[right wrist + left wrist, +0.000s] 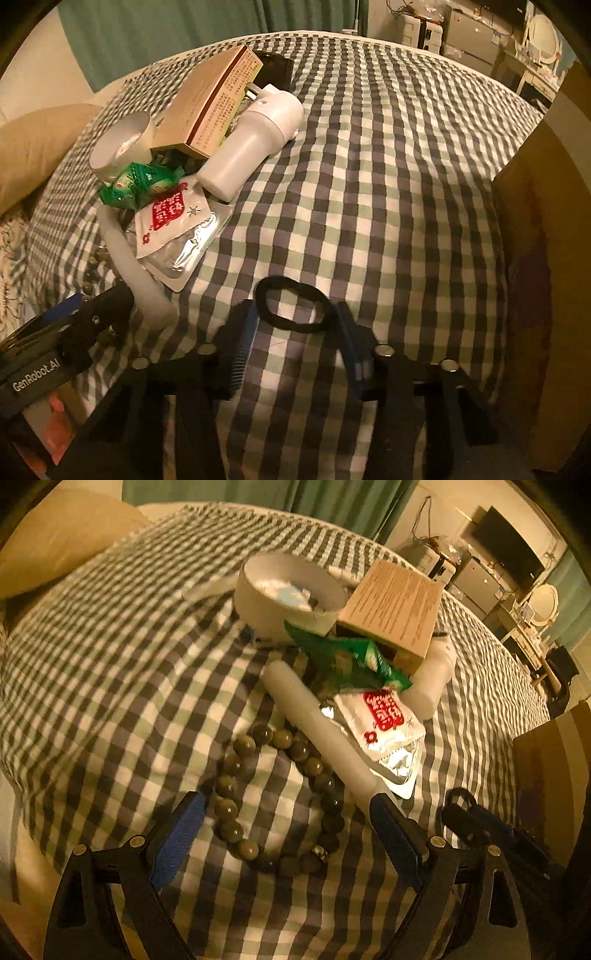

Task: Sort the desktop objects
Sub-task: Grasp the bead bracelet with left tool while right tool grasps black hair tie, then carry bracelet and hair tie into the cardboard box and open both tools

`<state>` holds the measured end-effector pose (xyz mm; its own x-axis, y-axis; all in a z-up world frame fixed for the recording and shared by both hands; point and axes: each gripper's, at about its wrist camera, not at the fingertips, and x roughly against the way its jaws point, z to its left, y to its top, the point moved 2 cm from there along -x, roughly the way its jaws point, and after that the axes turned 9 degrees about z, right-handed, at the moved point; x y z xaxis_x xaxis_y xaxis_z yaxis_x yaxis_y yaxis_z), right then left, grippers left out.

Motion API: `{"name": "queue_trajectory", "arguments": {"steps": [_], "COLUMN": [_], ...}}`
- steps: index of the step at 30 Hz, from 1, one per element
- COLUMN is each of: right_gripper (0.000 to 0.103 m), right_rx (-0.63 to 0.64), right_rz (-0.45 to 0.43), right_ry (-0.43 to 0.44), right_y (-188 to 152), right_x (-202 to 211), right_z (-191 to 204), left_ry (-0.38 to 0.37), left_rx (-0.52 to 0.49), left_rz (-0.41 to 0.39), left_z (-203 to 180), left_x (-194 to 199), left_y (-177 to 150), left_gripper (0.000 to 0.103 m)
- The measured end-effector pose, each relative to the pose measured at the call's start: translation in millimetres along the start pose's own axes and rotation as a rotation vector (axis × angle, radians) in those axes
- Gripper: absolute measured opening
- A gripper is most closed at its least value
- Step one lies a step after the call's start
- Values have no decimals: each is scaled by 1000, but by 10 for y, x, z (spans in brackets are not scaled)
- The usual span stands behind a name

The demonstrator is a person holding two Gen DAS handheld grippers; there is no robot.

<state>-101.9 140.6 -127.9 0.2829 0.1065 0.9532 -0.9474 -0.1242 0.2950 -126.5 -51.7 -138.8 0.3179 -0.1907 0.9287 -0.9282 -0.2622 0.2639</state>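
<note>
While both grippers hung low over the checked bedcover (369, 166), the clutter still lay heaped in one pile at the far left, so sorting looked barely begun. The left gripper (288, 812) stood wide open and empty, its blue pads straddling the string of green beads (273, 794), which lay in a loop on the cloth; the right pad sat just beside the near end of the white tube (314, 723), probably because the tube lies across the loop's right side. The right gripper (295, 317) was open more narrowly, nothing gripped, with the black hair tie (293, 304) flat on the cloth between its tips, seemingly lined up for a pinch. Beyond the beads were the red-and-white sachet (384, 734), green packet (347, 661), cardboard box (391, 609), white bowl (291, 594) and white bottle (251, 144), overlapping one another. A cardboard carton (532, 295) stood at the right, possibly a destination.
</note>
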Motion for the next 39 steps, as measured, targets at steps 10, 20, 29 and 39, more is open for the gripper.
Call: {"name": "queue_trajectory", "arguments": {"steps": [10,20,29,39], "right_gripper": [11,7,7,7], "right_rx": [7,-33,-43,-11], "right_rz": [-34,-145,-251,-327], "right_ry": [3,81,174,150], "right_y": [-90,-75,-92,-182], "right_x": [193,551,911,1276], "right_z": [-54,-193,-222,-167], "left_ry": [-96,-128,-136,-107], "left_rx": [34,-17,-116,-238], "left_rz": [7,-134,-293,-352], "left_z": [148,69,-205,-520], "left_x": [83,488,972,1272], "left_y": [-84,-217,-269,-412], "left_gripper": [11,11,11,11]}}
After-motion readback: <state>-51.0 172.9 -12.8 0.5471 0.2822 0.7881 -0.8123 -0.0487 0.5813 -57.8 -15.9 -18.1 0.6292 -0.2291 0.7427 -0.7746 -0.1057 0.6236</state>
